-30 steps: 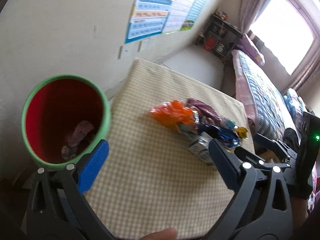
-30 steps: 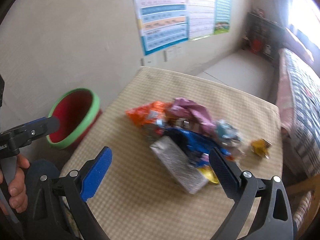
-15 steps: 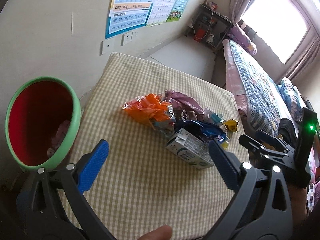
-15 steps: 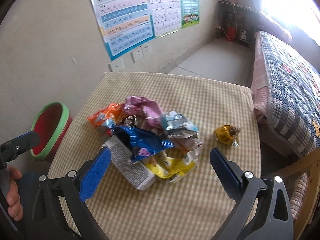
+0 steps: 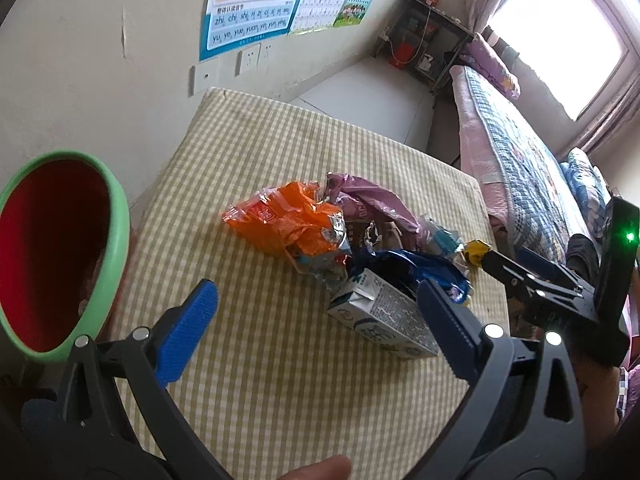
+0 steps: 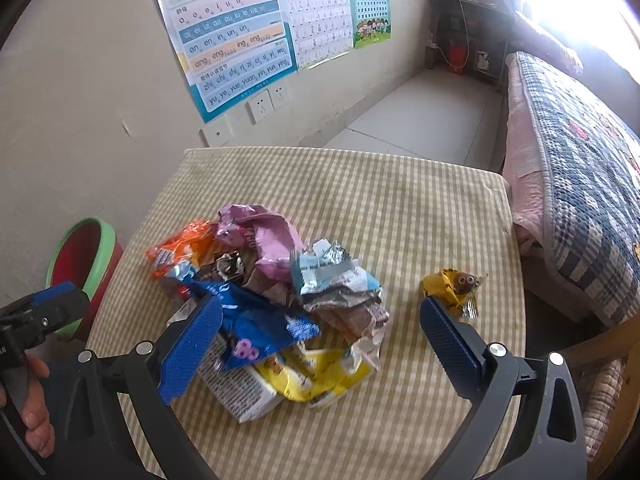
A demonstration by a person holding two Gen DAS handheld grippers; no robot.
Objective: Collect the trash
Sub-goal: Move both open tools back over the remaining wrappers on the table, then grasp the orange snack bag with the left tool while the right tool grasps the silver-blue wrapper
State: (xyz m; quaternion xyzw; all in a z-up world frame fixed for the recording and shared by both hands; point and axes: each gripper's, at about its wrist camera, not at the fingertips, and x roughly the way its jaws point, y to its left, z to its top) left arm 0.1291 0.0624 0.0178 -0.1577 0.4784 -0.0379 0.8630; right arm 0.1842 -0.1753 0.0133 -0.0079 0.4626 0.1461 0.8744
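A heap of trash lies on the checked tablecloth (image 6: 400, 208): an orange wrapper (image 5: 288, 224), a purple wrapper (image 6: 264, 240), a blue wrapper (image 6: 260, 328), a silver wrapper (image 6: 332, 276), a yellow wrapper (image 6: 316, 376) and a white carton (image 5: 380, 320). A small yellow wrapper (image 6: 452, 288) lies apart to the right. My left gripper (image 5: 316, 320) is open and empty, near the carton. My right gripper (image 6: 316, 332) is open and empty above the heap. A red bin with a green rim (image 5: 116, 248) stands left of the table.
A wall with posters (image 6: 240, 40) and sockets runs behind the table. A bed with a checked quilt (image 6: 580, 168) lies to the right. A dark shelf (image 6: 464, 40) stands in the far corner. A wooden chair part (image 6: 608, 344) shows at the right edge.
Both grippers have swung right, away from the bin and towards the heap. The bin has slid to the left edge of both views. Both stay open.
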